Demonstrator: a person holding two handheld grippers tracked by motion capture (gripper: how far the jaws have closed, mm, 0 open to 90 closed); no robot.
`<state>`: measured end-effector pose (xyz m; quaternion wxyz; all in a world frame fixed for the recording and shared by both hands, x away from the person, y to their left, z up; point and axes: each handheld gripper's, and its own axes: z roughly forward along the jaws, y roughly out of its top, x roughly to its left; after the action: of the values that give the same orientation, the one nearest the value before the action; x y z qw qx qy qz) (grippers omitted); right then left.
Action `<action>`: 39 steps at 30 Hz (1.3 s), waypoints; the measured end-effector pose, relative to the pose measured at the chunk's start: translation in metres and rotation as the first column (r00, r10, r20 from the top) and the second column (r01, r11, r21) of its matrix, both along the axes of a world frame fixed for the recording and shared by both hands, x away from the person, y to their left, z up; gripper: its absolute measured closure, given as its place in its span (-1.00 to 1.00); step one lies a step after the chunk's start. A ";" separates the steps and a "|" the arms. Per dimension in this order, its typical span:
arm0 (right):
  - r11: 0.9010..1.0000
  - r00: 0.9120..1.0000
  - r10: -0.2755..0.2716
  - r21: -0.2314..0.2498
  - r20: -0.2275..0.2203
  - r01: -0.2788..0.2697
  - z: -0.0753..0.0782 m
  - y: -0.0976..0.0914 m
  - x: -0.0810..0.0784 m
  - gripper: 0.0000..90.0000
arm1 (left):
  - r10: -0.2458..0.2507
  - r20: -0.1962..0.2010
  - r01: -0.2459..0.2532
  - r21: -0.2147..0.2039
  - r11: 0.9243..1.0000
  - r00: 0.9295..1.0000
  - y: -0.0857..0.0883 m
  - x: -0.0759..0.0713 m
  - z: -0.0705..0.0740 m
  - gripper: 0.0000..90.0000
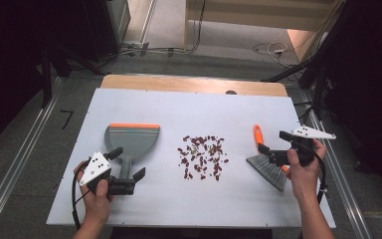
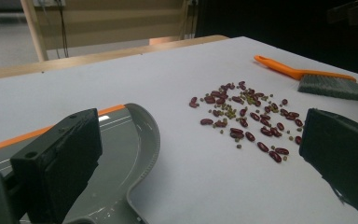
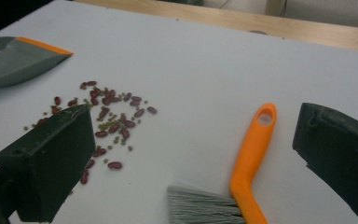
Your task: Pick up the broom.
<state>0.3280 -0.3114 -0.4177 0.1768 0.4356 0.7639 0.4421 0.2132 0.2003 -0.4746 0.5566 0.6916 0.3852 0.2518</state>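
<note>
Centrally, one loose scatter of beans (image 1: 202,157) lies on the white table (image 1: 199,204): dark red ones, too many and too small to count with confidence, mixed with smaller greenish ones seen in the left gripper view (image 2: 249,119) and right gripper view (image 3: 107,126).

One dustpan (image 1: 131,141), grey with an orange front edge, lies flat to the left of the beans, well apart from them. Nothing lies in it; its tray shows bare grey in the left gripper view (image 2: 121,158). Its handle points toward the person.

One brush (image 1: 267,164), orange handle and grey bristles, lies to the right of the beans, handle end pointing away from the person. In the right gripper view (image 3: 251,158) the handle has a hanging hole at its tip.

Two grippers, one per hand. Left gripper (image 1: 129,167): jaws spread wide, holding nothing, set to either side of the dustpan handle without touching it as far as can be told. In its own view (image 2: 200,172) the pads stand far apart.

Right gripper (image 1: 273,148): jaws also spread wide, gripping nothing, hovering over the brush where handle meets bristles. In its own view (image 3: 193,158) the orange handle lies between the two pads, clear of both.

A bare wooden strip (image 1: 194,83) runs along the table's far edge.
</note>
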 end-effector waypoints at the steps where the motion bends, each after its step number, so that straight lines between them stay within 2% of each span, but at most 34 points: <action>1: 1.000 1.000 -0.007 -0.002 -0.012 0.007 0.000 0.001 0.004 -1.00 | -0.001 0.000 0.001 0.003 1.000 1.000 0.000 0.000 0.000 -1.00; 6: 0.998 0.995 -0.060 -0.039 -0.075 0.057 0.000 0.004 0.025 -0.95 | -0.003 -0.004 0.003 0.000 1.000 1.000 -0.001 0.001 -0.001 -1.00; 9: 0.995 0.991 -0.086 -0.055 -0.104 0.080 -0.004 0.005 0.032 -0.87 | -0.009 -0.004 0.009 0.002 1.000 1.000 -0.002 0.001 -0.001 -1.00; 10: 0.993 0.989 -0.105 -0.066 -0.106 0.099 -0.006 0.004 0.033 -0.77 | -0.010 -0.005 0.010 0.002 1.000 1.000 -0.002 0.001 -0.001 -1.00; 11: 0.993 0.987 -0.113 -0.057 -0.116 0.107 -0.010 0.003 0.034 -0.58 | -0.010 -0.006 0.010 0.004 1.000 1.000 -0.002 0.001 -0.001 -1.00; 12: 0.993 0.984 -0.118 -0.046 -0.137 0.113 -0.013 0.003 0.036 -0.49 | -0.012 -0.005 0.012 0.004 1.000 1.000 -0.002 0.001 -0.001 -1.00; 13: 0.991 0.978 -0.128 -0.056 -0.163 0.121 -0.017 0.003 0.038 -0.37 | -0.014 -0.007 0.014 0.003 1.000 1.000 -0.002 0.001 -0.001 -1.00; 15: 0.989 0.971 -0.131 -0.097 -0.200 0.113 -0.024 0.006 0.041 -0.25 | -0.015 -0.006 0.015 0.008 1.000 1.000 -0.003 0.000 -0.001 -1.00; 16: 0.984 0.966 -0.150 -0.127 -0.210 0.125 -0.028 0.008 0.042 -0.16 | -0.016 -0.006 0.016 0.006 1.000 1.000 -0.003 0.000 -0.001 -1.00; 20: 0.971 0.949 -0.193 -0.185 -0.249 0.149 -0.038 0.013 0.046 0.12 | -0.019 -0.006 0.019 0.009 1.000 1.000 -0.003 0.001 -0.001 -1.00; 21: 0.964 0.943 -0.214 -0.210 -0.255 0.162 -0.040 0.014 0.047 0.15 | -0.017 -0.007 0.018 0.008 1.000 1.000 -0.003 0.001 -0.001 -1.00; 23: 0.956 0.939 -0.230 -0.237 -0.256 0.170 -0.042 0.016 0.047 0.16 | -0.018 -0.009 0.018 0.006 1.000 1.000 -0.003 0.001 -0.001 -1.00; 25: 0.956 0.931 -0.241 -0.230 -0.275 0.180 -0.045 0.015 0.048 0.18 | -0.018 -0.010 0.018 0.005 1.000 1.000 -0.004 0.001 -0.001 -1.00; 27: 0.950 0.920 -0.264 -0.243 -0.292 0.195 -0.049 0.015 0.049 0.20 | -0.019 -0.011 0.019 0.005 1.000 1.000 -0.004 0.002 -0.002 -1.00; 28: 0.949 0.918 -0.263 -0.249 -0.297 0.192 -0.051 0.015 0.050 0.20 | -0.021 -0.013 0.021 0.008 1.000 1.000 -0.004 0.002 -0.002 -1.00; 30: 0.940 0.909 -0.281 -0.277 -0.307 0.197 -0.056 0.017 0.051 0.21 | -0.020 -0.013 0.020 0.008 1.000 1.000 -0.004 0.002 -0.002 -1.00; 31: 0.940 0.908 -0.279 -0.282 -0.312 0.192 -0.058 0.017 0.051 0.22 | -0.018 -0.012 0.018 0.007 1.000 1.000 -0.004 0.002 -0.002 -1.00; 33: 0.930 0.899 -0.297 -0.311 -0.323 0.195 -0.063 0.018 0.051 0.31 | -0.017 -0.008 0.017 0.005 1.000 1.000 -0.005 0.001 -0.001 -1.00; 34: 0.927 0.905 -0.297 -0.319 -0.306 0.196 -0.064 0.018 0.051 0.35 | -0.016 -0.009 0.016 0.012 1.000 1.000 -0.005 0.001 -0.002 -1.00; 35: 0.927 0.905 -0.298 -0.318 -0.304 0.198 -0.065 0.018 0.050 0.37 | -0.015 -0.010 0.015 0.015 1.000 1.000 -0.005 0.001 -0.002 -1.00; 37: 0.920 0.908 -0.296 -0.344 -0.296 0.188 -0.065 0.020 0.050 0.37 | -0.012 -0.015 0.012 0.007 1.000 1.000 -0.006 0.001 -0.002 -1.00; 39: 0.916 0.905 -0.300 -0.357 -0.302 0.185 -0.064 0.022 0.051 0.38 | -0.007 -0.011 0.007 0.008 1.000 1.000 -0.007 0.001 0.000 -1.00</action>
<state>0.3790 -0.2899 -0.4818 0.1603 0.5655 0.7835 0.2016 0.2144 0.1929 -0.4748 0.5527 0.6966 0.3847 0.2474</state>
